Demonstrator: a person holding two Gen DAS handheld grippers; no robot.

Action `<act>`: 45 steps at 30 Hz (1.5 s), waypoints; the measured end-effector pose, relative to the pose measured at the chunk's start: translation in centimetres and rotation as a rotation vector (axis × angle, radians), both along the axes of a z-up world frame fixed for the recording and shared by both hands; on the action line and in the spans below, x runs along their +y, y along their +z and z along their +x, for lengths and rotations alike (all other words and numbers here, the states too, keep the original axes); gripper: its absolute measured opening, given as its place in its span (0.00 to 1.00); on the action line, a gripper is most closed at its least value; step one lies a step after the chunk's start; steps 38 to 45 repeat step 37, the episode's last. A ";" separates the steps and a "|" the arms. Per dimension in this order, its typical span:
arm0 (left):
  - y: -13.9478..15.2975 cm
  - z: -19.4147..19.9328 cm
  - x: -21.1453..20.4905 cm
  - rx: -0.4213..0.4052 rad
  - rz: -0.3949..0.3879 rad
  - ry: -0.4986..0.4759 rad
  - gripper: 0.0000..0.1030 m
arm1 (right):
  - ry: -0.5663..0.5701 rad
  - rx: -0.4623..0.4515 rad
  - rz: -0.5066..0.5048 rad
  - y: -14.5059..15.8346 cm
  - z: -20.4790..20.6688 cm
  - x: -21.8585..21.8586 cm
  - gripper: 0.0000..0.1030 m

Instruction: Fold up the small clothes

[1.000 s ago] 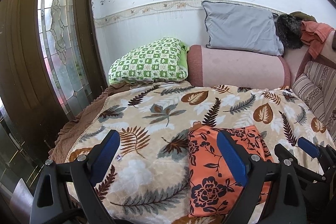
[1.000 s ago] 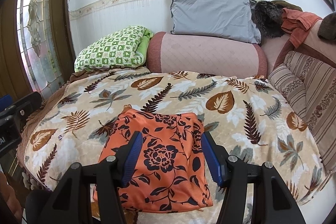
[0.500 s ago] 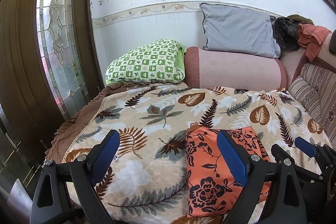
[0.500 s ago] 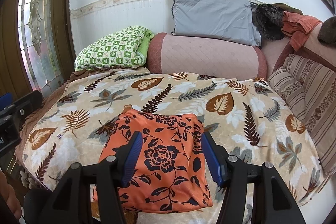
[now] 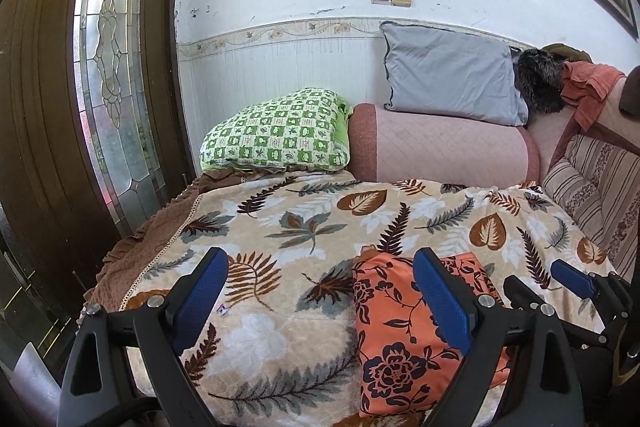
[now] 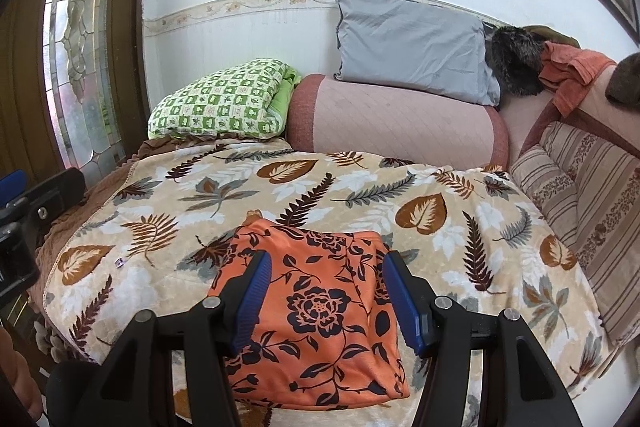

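Folded garment (image 6: 312,311) on blanket (image 6: 460,227)

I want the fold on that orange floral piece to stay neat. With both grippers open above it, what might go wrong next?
1. The folded orange floral garment lies near the front edge of the leaf-print blanket; a nudge might slide it off.
2. The blanket looks plush, so a closing right hand-held gripper may pinch it along with the garment.
3. The left hand-held gripper overlaps only the garment's left side, so a one-sided pull could open the fold.

Bed under beige fleece blanket with leaf print (image 5: 280,227) (image 6: 360,187). Folded orange floral-print cloth garment (image 5: 400,327) (image 6: 320,315) flat at near edge. Green-checked pillow (image 5: 280,131) (image 6: 216,103) at far left.
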State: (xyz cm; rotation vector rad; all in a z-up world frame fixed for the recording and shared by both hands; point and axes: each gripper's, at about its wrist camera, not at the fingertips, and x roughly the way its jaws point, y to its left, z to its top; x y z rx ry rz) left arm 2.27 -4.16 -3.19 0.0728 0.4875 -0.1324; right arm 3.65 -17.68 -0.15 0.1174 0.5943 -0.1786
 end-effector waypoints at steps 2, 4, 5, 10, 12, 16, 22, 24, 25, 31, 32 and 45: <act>0.0 0.0 0.1 0.003 -0.001 0.000 0.91 | 0.007 -0.001 -0.006 0.1 0.0 0.3 0.59; -0.1 0.0 0.3 0.007 -0.006 -0.004 0.91 | 0.012 -0.002 -0.011 0.2 0.0 0.6 0.59; -0.1 0.0 0.3 0.009 -0.006 -0.005 0.91 | 0.014 -0.001 -0.013 0.3 0.0 0.7 0.59; -0.3 0.2 0.2 0.021 -0.014 -0.022 0.91 | 0.015 -0.001 -0.024 0.4 0.1 1.0 0.59; -0.4 0.2 0.1 0.024 -0.015 -0.031 0.91 | 0.013 0.000 -0.023 0.5 0.1 1.0 0.59; -0.5 0.3 -0.1 0.023 -0.017 -0.044 0.91 | 0.012 -0.001 -0.025 0.5 0.1 1.1 0.59; -0.5 0.9 -0.3 0.028 -0.026 -0.055 0.91 | 0.011 -0.002 -0.035 0.9 0.5 0.8 0.59; -0.5 1.0 -0.3 0.030 -0.030 -0.059 0.91 | 0.007 -0.002 -0.034 1.0 0.6 0.7 0.59; -0.5 1.1 -0.3 0.032 -0.033 -0.062 0.91 | 0.006 -0.003 -0.034 1.0 0.7 0.6 0.59; -0.3 1.6 -0.4 0.035 -0.028 -0.062 0.91 | 0.004 -0.001 -0.030 1.2 1.2 0.5 0.59; -0.3 1.6 -0.4 0.034 -0.029 -0.064 0.91 | 0.005 -0.001 -0.026 1.3 1.3 0.4 0.59; -0.4 2.8 -0.4 0.042 -0.048 -0.068 0.91 | 0.017 0.003 -0.003 1.2 2.2 0.3 0.59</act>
